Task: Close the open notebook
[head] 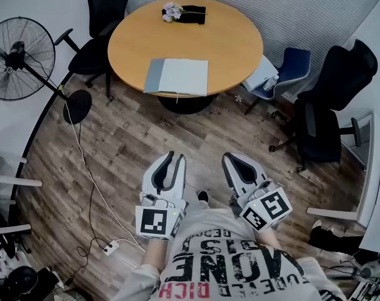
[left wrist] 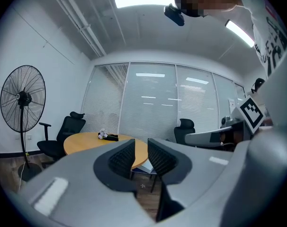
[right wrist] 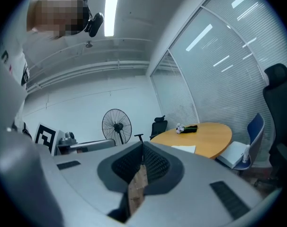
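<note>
— So, how far along are you?
— Nothing done, I'd say: the notebook (head: 177, 76) lies open on the surface (head: 231, 42), well ahead of me. My left gripper (left wrist: 140, 145) has its fingers apart and empty, and my right gripper (right wrist: 142, 144) has them pressed together on nothing.
— Count?
— One notebook, one surface, three chairs (head: 108, 17), one fan (head: 21, 58).

Open floor (head: 146, 137) up to table (head: 234, 49) and notebook (head: 184, 76) (chairs (head: 108, 17) flanking, fan (head: 21, 58) at left)
</note>
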`<act>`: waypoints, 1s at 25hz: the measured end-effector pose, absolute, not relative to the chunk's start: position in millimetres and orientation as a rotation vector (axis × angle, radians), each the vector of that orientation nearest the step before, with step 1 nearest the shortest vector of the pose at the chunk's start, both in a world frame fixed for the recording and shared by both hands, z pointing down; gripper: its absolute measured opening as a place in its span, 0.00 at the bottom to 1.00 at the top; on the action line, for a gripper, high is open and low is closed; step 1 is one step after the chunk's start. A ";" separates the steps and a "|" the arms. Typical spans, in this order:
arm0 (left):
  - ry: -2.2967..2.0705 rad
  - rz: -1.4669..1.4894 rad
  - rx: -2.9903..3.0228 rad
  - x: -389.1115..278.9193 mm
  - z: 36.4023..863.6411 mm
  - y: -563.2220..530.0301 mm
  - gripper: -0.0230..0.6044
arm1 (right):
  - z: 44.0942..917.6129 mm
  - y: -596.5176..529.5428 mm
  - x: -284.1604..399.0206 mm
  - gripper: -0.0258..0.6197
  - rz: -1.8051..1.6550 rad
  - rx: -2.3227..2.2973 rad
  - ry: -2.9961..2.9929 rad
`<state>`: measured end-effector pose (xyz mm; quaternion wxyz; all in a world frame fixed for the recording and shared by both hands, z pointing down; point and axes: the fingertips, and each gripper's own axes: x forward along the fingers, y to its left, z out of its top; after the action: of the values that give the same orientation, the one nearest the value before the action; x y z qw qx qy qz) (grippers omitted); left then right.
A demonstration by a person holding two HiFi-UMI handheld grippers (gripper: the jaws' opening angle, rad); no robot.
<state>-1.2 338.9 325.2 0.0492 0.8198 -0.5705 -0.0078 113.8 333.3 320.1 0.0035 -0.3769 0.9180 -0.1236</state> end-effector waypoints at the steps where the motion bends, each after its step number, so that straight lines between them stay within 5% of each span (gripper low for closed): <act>1: -1.733 -0.023 2.498 -2.3 325.9 336.0 0.18 | 320.9 330.7 113.2 0.06 -0.391 -1.187 2.876; 25: -1.480 -0.015 2.625 -74.4 327.2 181.6 0.15 | 315.6 193.9 18.7 0.06 -0.422 -1.354 2.812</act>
<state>-74.4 181.6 327.2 0.0639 0.8692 -0.4902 -0.0049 18.7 193.9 315.6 -0.0039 -0.4300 0.8928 -0.1341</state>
